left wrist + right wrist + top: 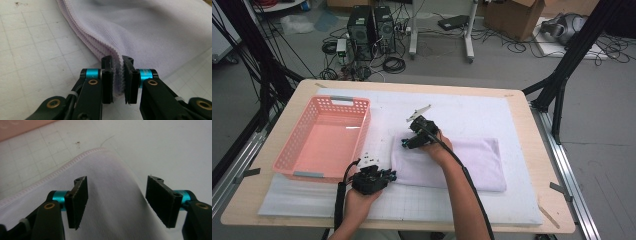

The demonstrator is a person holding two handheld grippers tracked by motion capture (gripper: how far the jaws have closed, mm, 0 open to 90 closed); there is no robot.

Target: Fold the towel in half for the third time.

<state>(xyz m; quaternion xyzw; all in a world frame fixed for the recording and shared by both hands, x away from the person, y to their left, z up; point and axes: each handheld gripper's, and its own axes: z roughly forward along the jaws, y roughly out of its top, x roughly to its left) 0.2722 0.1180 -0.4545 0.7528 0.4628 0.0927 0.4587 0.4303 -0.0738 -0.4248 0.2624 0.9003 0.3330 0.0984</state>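
The left tool (117, 75) is pinching the stacked hem of the folded lilac towel (155, 32) between nearly closed jaws, biting only a thin strip at the corner nearest the person, while the rest of the cloth is lying flat on the white gridded mat (32, 50) ahead of and to the right of that tool. The right tool (117, 202) is hovering with its jaws spread wide over the towel (110, 195) at the far left corner, a rounded hump of cloth sitting between the pads but not being gripped. The risk, as I judge it, is that the left tool's shallow bite is catching only some of the layers, so a pull could be peeling the fold apart or letting the hem slip free; the right tool, if it is closing too high, could be grabbing just the top layer and bunching it. The pink basket (324, 137) is standing on the bench (532, 130) to the left of both tools, apart from the towel (477, 160), and is holding nothing.
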